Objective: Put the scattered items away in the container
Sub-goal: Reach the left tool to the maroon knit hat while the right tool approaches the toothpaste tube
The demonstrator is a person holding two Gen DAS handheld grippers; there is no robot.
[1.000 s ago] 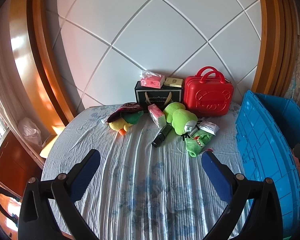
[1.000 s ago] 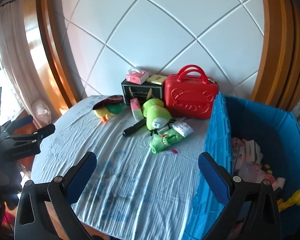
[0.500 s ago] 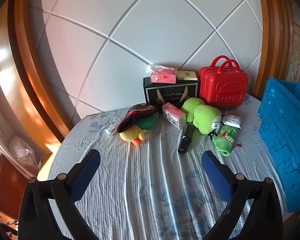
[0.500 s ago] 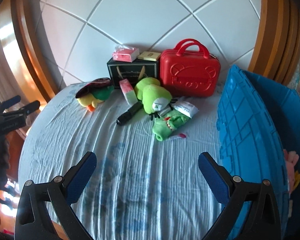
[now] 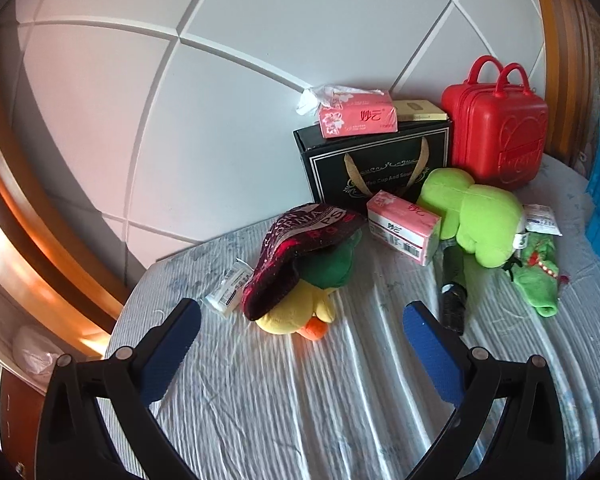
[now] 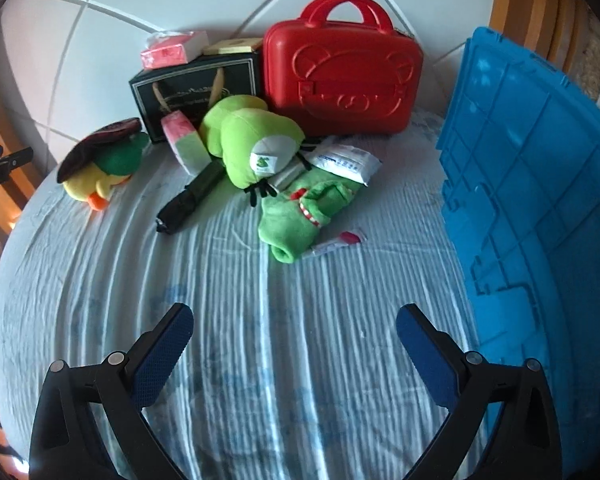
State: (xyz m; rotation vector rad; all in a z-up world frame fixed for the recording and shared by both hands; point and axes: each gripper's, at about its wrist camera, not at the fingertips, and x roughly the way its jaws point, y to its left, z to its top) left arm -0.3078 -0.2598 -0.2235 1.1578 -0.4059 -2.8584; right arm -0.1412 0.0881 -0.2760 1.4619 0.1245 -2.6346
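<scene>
My left gripper (image 5: 300, 312) is open just in front of a yellow duck plush (image 5: 296, 310) that has a green head and a dark red knit cap (image 5: 300, 236). Beside it lie a small white packet (image 5: 226, 284), a pink tissue pack (image 5: 404, 226), a black folded umbrella (image 5: 452, 292), a light green frog plush (image 5: 480, 216) and a green crocodile toy (image 5: 540, 280). My right gripper (image 6: 294, 320) is open over bare cloth, short of the crocodile toy (image 6: 300, 212) and a small pink tube (image 6: 336, 242). The blue crate (image 6: 532, 184) stands at the right.
At the back against the white padded wall stand a red mini suitcase (image 6: 340, 72) and a black gift box (image 5: 376, 160) with a pink tissue pack (image 5: 356, 118) on top. The light striped bed sheet (image 6: 260, 320) is bare in front. The other gripper's tip (image 6: 4, 162) shows at far left.
Both grippers moved forward toward the pile. The left one swung left and now faces the duck plush up close. The right one came nearer the crocodile toy. Both stayed open.
</scene>
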